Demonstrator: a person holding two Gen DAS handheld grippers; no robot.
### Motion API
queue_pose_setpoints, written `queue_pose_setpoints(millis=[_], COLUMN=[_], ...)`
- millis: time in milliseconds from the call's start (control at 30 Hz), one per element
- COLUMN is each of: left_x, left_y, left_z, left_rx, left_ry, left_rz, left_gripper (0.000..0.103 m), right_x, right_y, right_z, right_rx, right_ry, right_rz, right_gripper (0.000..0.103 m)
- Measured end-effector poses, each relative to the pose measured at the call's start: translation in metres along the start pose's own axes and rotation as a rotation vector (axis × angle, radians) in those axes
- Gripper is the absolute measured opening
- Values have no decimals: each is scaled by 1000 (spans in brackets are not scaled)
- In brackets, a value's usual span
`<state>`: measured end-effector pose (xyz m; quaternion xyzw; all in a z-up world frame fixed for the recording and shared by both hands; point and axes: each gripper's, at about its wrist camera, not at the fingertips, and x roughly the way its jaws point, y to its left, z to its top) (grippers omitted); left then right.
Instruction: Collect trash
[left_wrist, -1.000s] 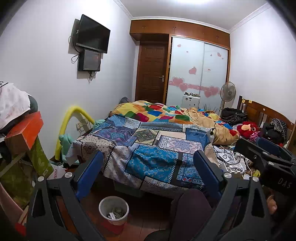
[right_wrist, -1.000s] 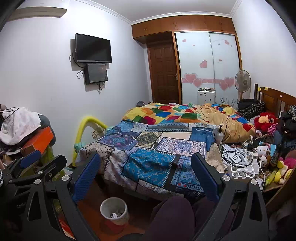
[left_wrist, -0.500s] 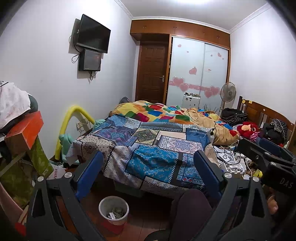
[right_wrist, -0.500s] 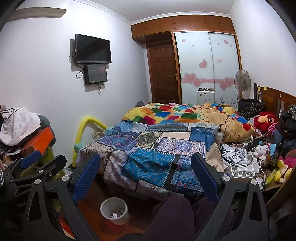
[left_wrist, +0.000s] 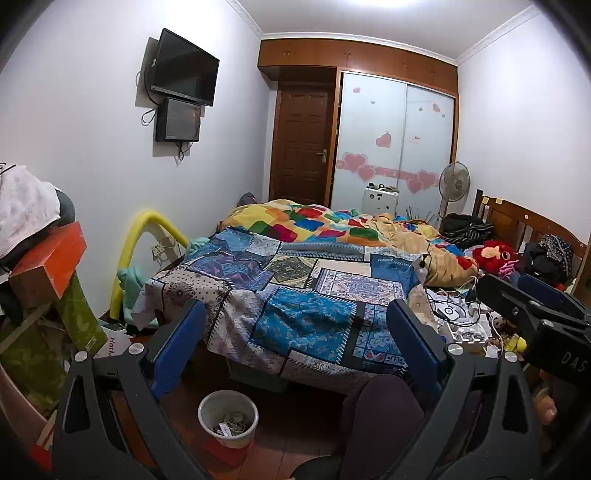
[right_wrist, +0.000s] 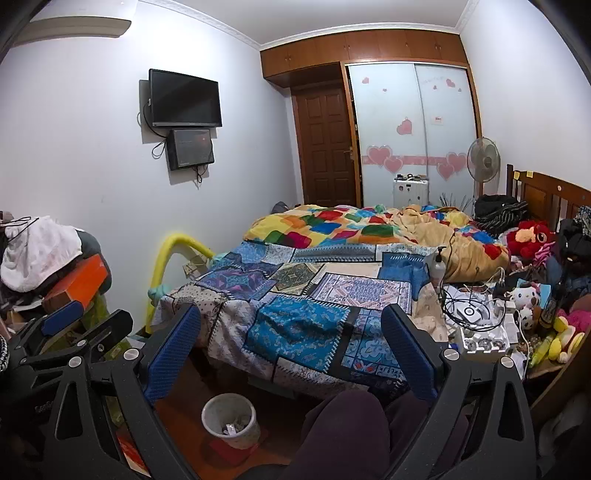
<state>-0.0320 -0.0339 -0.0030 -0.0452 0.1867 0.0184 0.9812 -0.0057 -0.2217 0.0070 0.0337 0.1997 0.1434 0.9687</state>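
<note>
A small white waste bin (left_wrist: 228, 416) (right_wrist: 229, 418) holding scraps of paper stands on the brown floor in front of the bed. My left gripper (left_wrist: 295, 345) is held up well above it, wide open, with nothing between its blue pads. My right gripper (right_wrist: 290, 345) is likewise open and empty, level with the bed's near edge. In the left wrist view the right gripper's body (left_wrist: 532, 317) shows at the right edge. No loose trash item is clear on the floor.
A bed with a patchwork cover (left_wrist: 295, 295) fills the middle. Cables, small boxes and soft toys (right_wrist: 491, 317) crowd its right side. Boxes and clothes (left_wrist: 44, 266) pile up at the left. A person's knee in dark trousers (right_wrist: 343, 424) sits low in front.
</note>
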Motion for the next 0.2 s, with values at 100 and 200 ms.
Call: queue_pose_setpoints(millis=[100, 200], left_x=[1, 1], left_y=[1, 1], left_z=[1, 1], left_rx=[-3, -2], left_ry=[1, 1], left_rz=[1, 3], left_gripper=[99, 99], right_x=[-2, -1], right_y=[3, 3], right_z=[-1, -1], right_rx=[0, 3], right_ry=[0, 3], right_rz=[-3, -3], right_gripper=[97, 97])
